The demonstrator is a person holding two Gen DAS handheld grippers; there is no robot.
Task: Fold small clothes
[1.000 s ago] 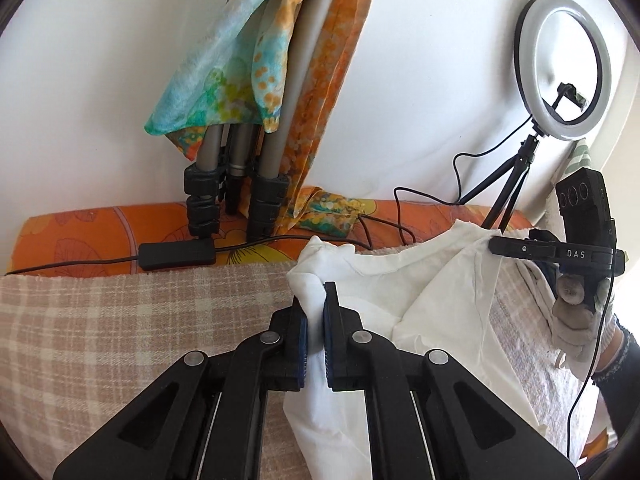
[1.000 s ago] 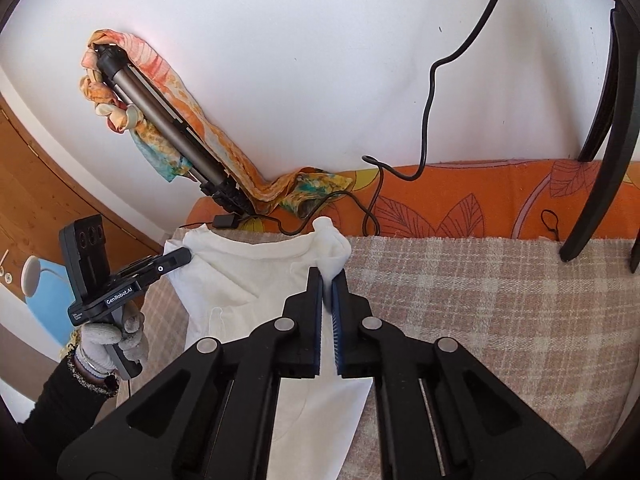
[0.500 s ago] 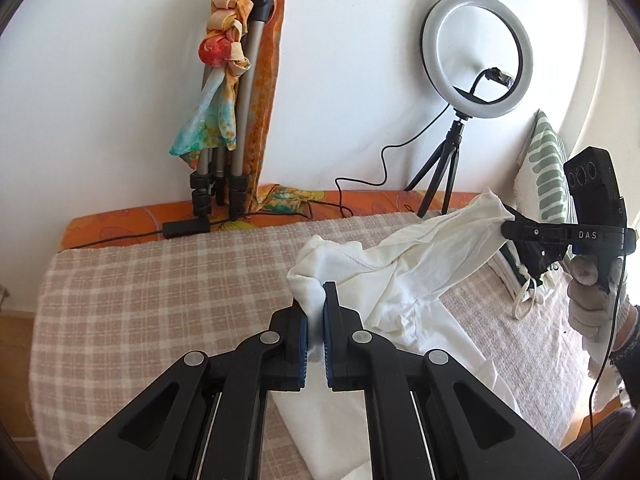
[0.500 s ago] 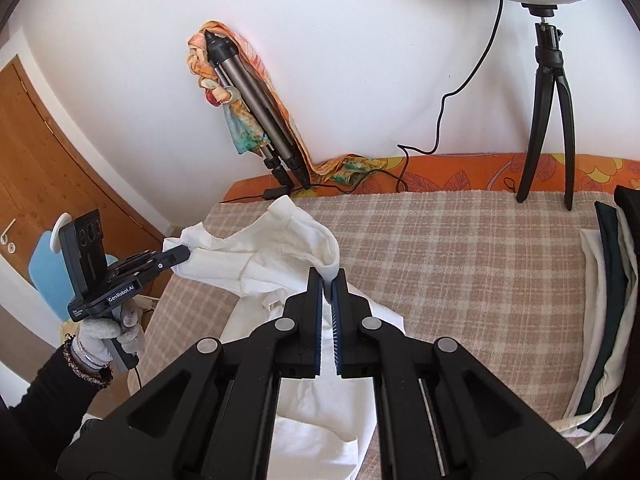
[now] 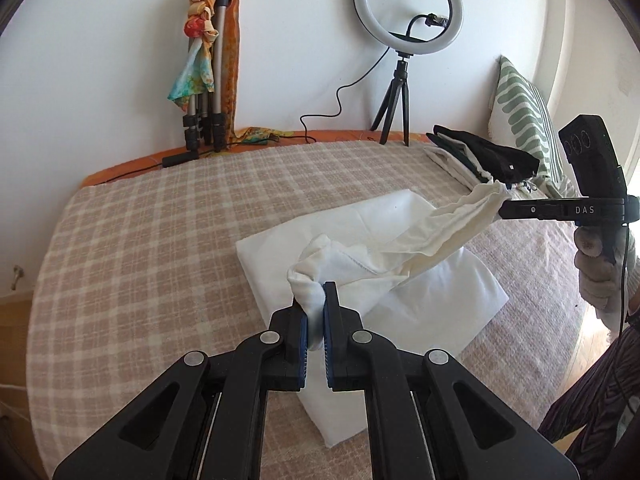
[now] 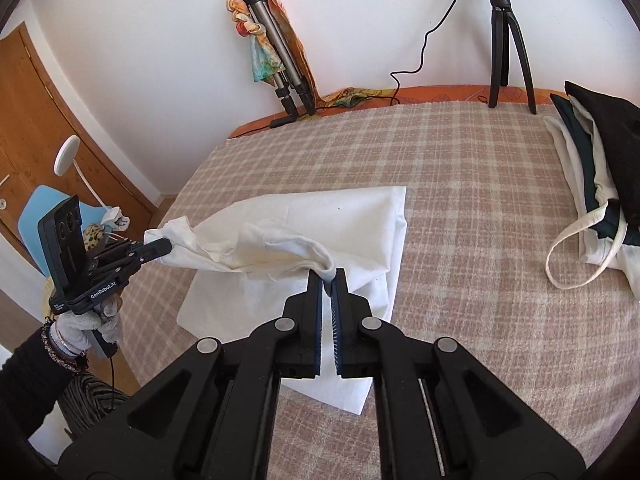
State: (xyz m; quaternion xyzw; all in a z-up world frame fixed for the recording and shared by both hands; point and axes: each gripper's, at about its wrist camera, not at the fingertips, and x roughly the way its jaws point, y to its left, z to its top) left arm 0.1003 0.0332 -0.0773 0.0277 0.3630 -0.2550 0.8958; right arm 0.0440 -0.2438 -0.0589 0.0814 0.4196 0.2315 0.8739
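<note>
White garment mid-bed, pinched between right gripper and left gripper, checked bedcover, folded clothes pile at right edge

Both wrist cams angled down, close over bed; share white garment.

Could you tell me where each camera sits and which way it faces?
Left wrist: on the left gripper, looking down across the checked bed cover to the white wall; right gloved hand shows.
Right wrist: on the right gripper, facing likewise; left gloved hand shows.
Shared: the white cotton garment both clamp, and the black tripod ring light.
</note>
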